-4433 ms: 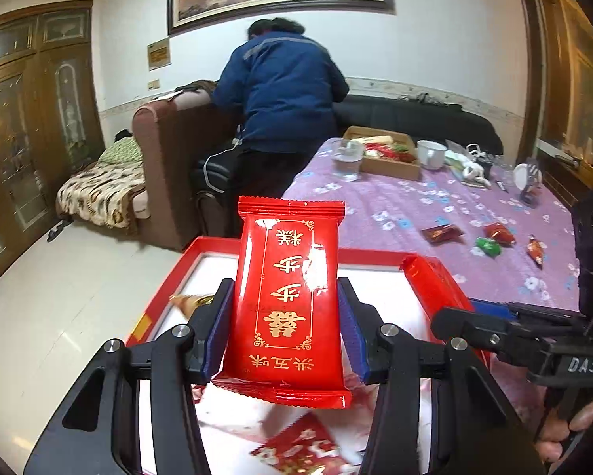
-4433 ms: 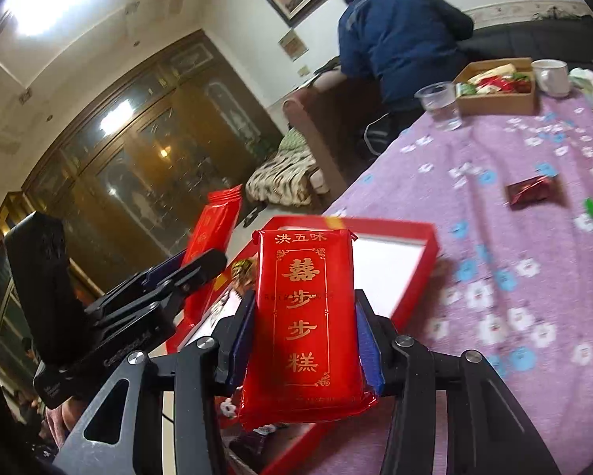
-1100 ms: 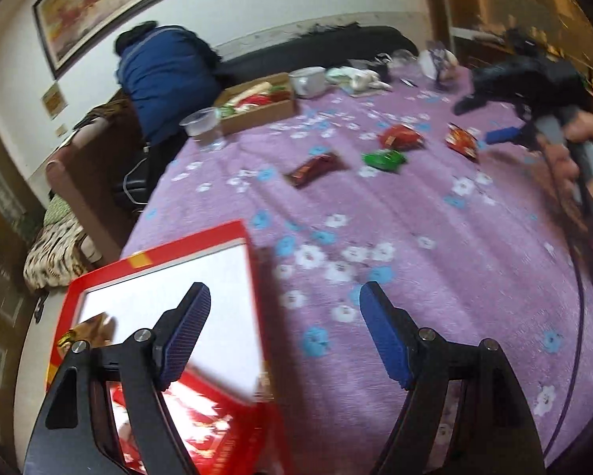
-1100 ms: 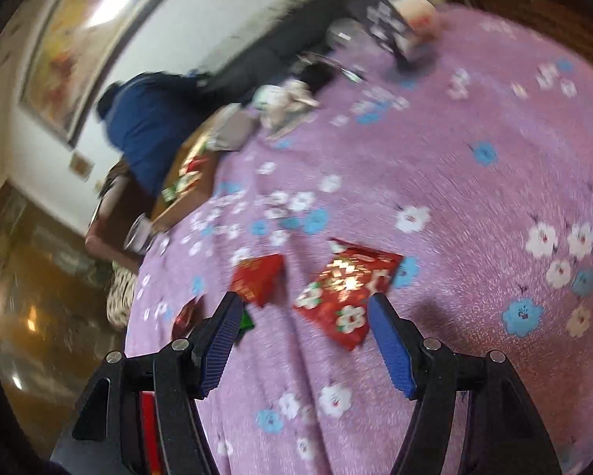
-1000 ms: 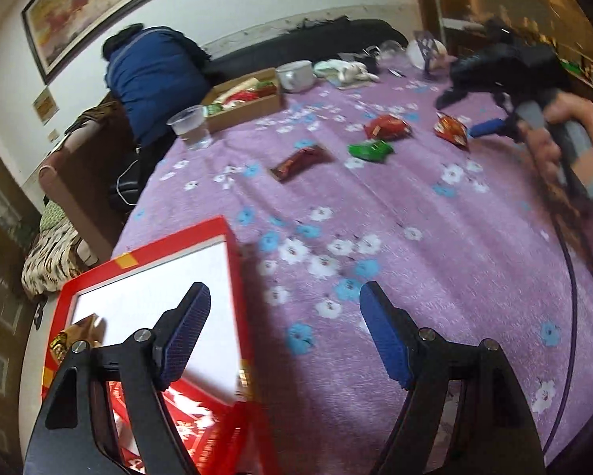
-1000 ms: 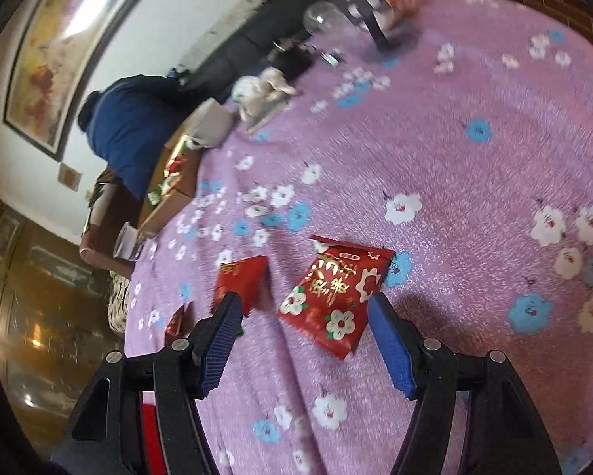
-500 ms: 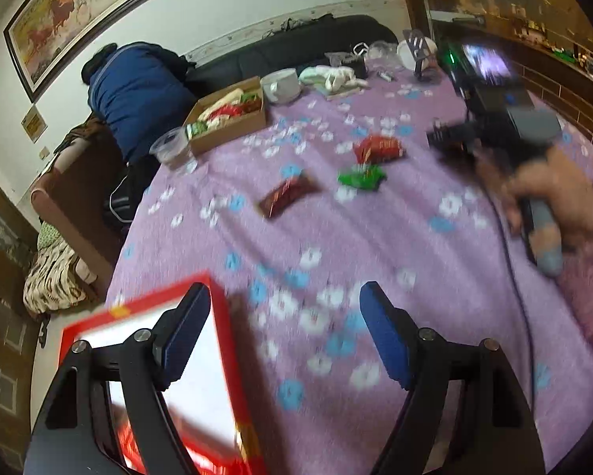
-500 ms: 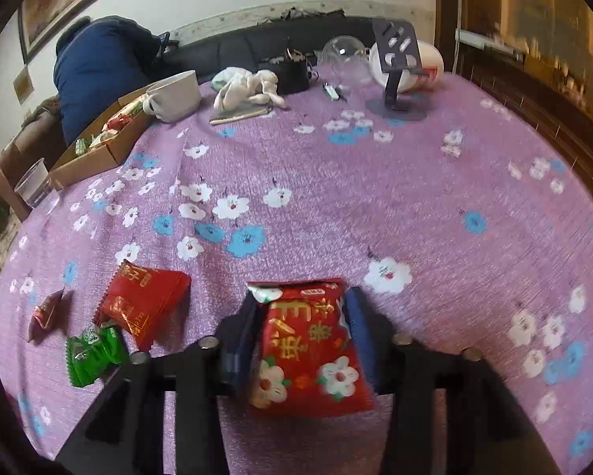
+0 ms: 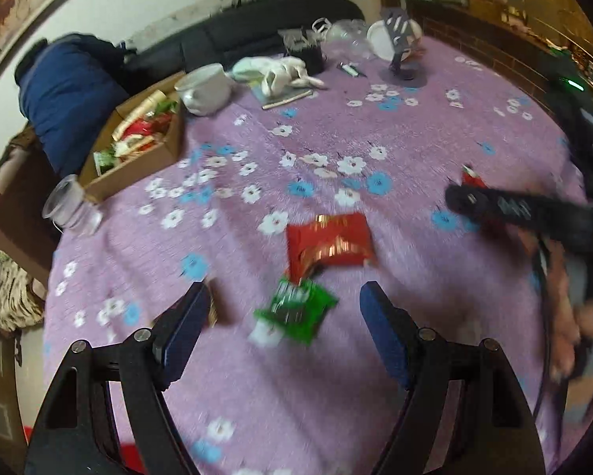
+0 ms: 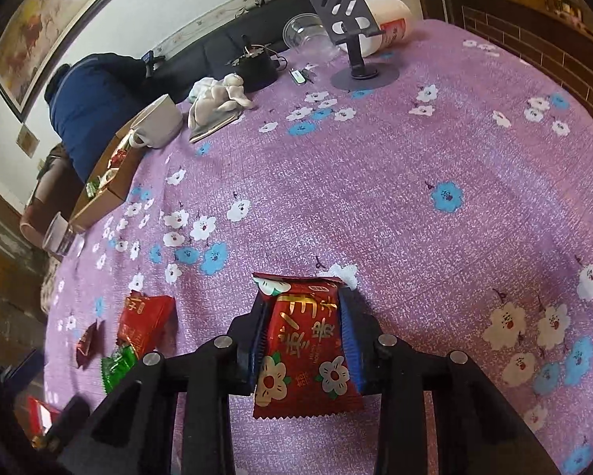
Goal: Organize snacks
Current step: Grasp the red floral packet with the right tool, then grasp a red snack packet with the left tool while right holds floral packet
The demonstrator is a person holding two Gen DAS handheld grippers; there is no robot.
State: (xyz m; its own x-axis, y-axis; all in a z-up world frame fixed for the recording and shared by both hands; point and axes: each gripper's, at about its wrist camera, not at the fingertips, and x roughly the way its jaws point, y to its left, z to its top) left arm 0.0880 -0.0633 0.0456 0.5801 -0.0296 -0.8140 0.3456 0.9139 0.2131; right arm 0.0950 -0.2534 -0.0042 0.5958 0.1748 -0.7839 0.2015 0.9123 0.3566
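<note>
In my left view my left gripper (image 9: 284,316) tips down with jaws spread wide over the green snack (image 9: 296,310) on the bench (image 9: 415,134), with open cloth beyond, and in my right view my right gripper (image 10: 302,340), tipped down, has just squeezed onto the red flower snack (image 10: 304,348), far from the bench's (image 10: 375,182) edges.

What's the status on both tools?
Right tool just closed on flowered red packet. Left tool open over green packet. Nothing in the way.

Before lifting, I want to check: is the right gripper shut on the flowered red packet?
Yes, shut: right gripper jaws press both sides of the flowered red packet.
</note>
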